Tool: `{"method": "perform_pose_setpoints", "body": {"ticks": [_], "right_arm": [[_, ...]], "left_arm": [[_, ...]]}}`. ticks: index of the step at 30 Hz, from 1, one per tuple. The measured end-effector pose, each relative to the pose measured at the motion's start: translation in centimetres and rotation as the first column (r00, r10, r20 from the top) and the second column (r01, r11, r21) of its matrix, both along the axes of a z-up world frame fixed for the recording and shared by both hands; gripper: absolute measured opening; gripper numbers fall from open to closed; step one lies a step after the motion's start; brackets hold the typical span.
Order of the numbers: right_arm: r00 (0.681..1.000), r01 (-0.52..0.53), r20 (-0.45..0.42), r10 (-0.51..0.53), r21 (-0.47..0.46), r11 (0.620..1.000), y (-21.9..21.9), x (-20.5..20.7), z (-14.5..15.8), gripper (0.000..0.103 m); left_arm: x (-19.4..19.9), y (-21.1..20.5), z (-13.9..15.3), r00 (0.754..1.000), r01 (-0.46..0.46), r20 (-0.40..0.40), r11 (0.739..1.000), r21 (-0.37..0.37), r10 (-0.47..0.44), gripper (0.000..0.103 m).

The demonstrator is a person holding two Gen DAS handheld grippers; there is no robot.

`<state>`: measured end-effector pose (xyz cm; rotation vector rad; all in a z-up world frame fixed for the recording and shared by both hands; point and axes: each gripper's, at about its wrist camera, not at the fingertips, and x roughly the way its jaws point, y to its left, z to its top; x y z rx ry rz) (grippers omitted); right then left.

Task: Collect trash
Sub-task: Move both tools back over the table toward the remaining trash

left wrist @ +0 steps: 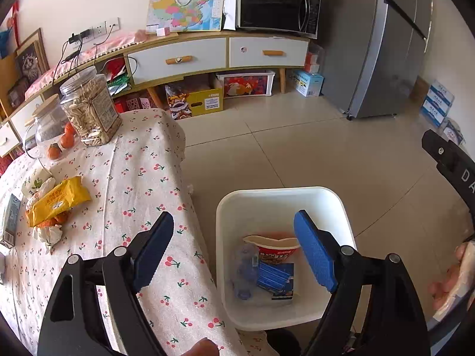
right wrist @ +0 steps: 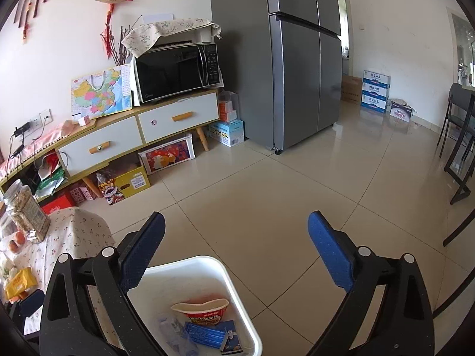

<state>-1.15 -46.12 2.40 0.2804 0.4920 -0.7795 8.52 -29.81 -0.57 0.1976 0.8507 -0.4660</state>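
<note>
A table [left wrist: 142, 160] under a cherry-print cloth stands on a pale tiled floor [right wrist: 267, 195], facing a low sideboard [right wrist: 124, 136] that carries a microwave [right wrist: 178, 71], with a grey fridge [right wrist: 285, 59] beside it. The left tool [left wrist: 234, 231] hangs spread wide with nothing between its blue pads, one finger over the cloth edge, the other over the white bin [left wrist: 225, 207] on the floor below it. The right tool [right wrist: 237, 231] is likewise spread and empty, the bin just under its left finger. In the bin lie a red noodle cup [left wrist: 274, 247], a blue carton [left wrist: 276, 279] and a crumpled clear bottle [left wrist: 245, 270]. Far left of the left tool, on the table, a yellow wrapper [left wrist: 59, 200] sits with crumpled tissues [left wrist: 49, 233], near a snack jar [left wrist: 90, 109] and oranges [left wrist: 63, 142]. Only the left view shows a hand [left wrist: 454, 279] at its right edge; only the right view shows stacked boxes [right wrist: 375, 93] and a dark chair [right wrist: 460, 136]
</note>
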Motion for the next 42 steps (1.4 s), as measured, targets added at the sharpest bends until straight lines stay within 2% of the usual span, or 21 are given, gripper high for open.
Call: {"method": "perform_pose_setpoints", "body": {"ticks": [14, 17, 30, 38, 42], "right_arm": [[0.984, -0.171, -0.063, 0.167, -0.074, 0.982, 7.0, 3.4, 0.4, 0.096], [0.976, -0.211, -0.076, 0.205, -0.081, 0.974, 8.8, 4.2, 0.4, 0.096], [0.921, -0.382, -0.122, 0.369, -0.112, 0.917, 17.4, 7.8, 0.6, 0.096], [0.88, -0.466, -0.161, 0.447, -0.111, 0.878, 22.0, 10.0, 0.1, 0.096], [0.859, -0.501, -0.183, 0.478, -0.113, 0.858, 24.2, 11.0, -0.5, 0.096]], "left_arm": [[1.8, 6.9, 0.8, 0.99, -0.141, 0.023, 0.99, 0.01, 0.141, 0.081], [2.2, 8.7, 0.9, 0.985, -0.168, 0.029, 0.986, 0.02, 0.168, 0.085], [3.9, 17.2, 1.5, 0.954, -0.294, 0.075, 0.954, 0.056, 0.289, 0.085], [5.2, 22.3, 0.7, 0.929, -0.368, 0.064, 0.928, 0.059, 0.364, 0.088], [5.9, 25.2, -0.4, 0.911, -0.412, 0.025, 0.91, 0.052, 0.411, 0.088]]}}
